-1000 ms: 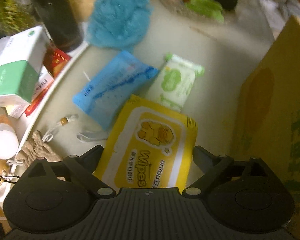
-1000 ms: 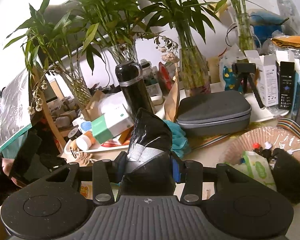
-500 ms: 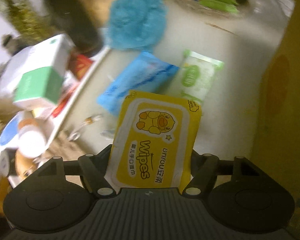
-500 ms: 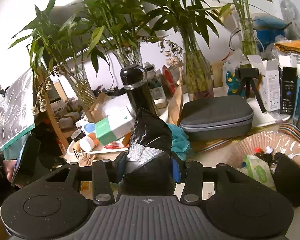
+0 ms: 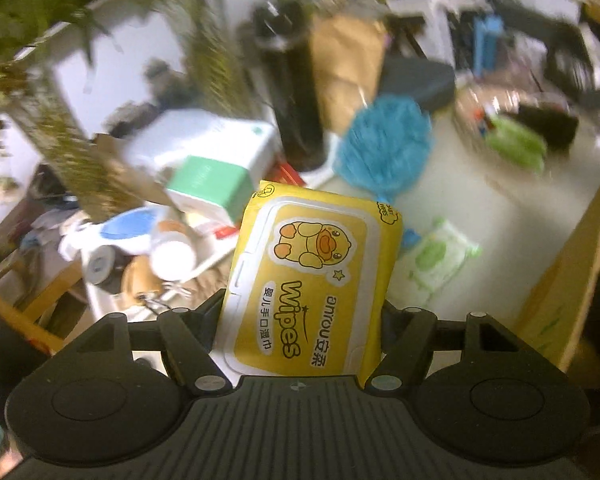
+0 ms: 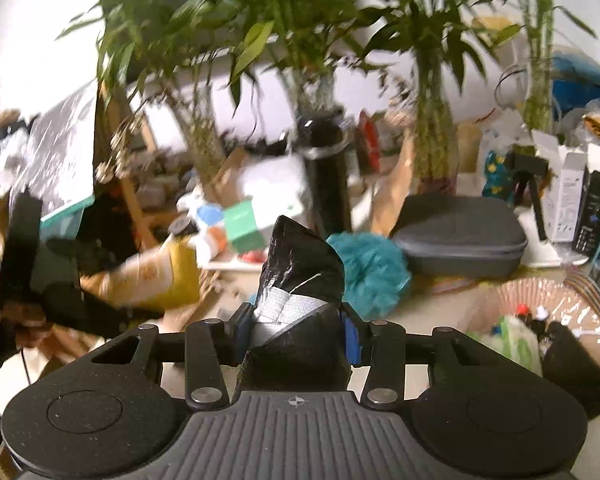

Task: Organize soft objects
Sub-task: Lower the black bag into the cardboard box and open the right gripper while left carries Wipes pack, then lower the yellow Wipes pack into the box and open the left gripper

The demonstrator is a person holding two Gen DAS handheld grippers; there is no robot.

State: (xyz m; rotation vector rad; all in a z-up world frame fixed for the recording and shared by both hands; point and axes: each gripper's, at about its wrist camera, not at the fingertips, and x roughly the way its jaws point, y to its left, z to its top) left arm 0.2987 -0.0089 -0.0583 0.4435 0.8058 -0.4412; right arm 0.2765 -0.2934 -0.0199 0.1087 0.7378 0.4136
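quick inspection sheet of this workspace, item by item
surface: pale table, crowded along its back edge
job's things: yellow wipes pack lifted off the table; green wipes pack and blue bath pouf lying on it; black soft bundle held up
clutter: black flask, green-and-white box, grey zip case, cardboard box
grippers: left gripper jaws clamp the yellow wipes pack; right gripper jaws clamp the black soft bundle
cables: white lead by the basket
surroundings: bamboo in glass vases

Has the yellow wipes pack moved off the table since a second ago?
Yes. The yellow wipes pack is lifted, clamped in the left hand-held gripper; it no longer lies beside the small green-and-white wipes packet, which remains on the table.
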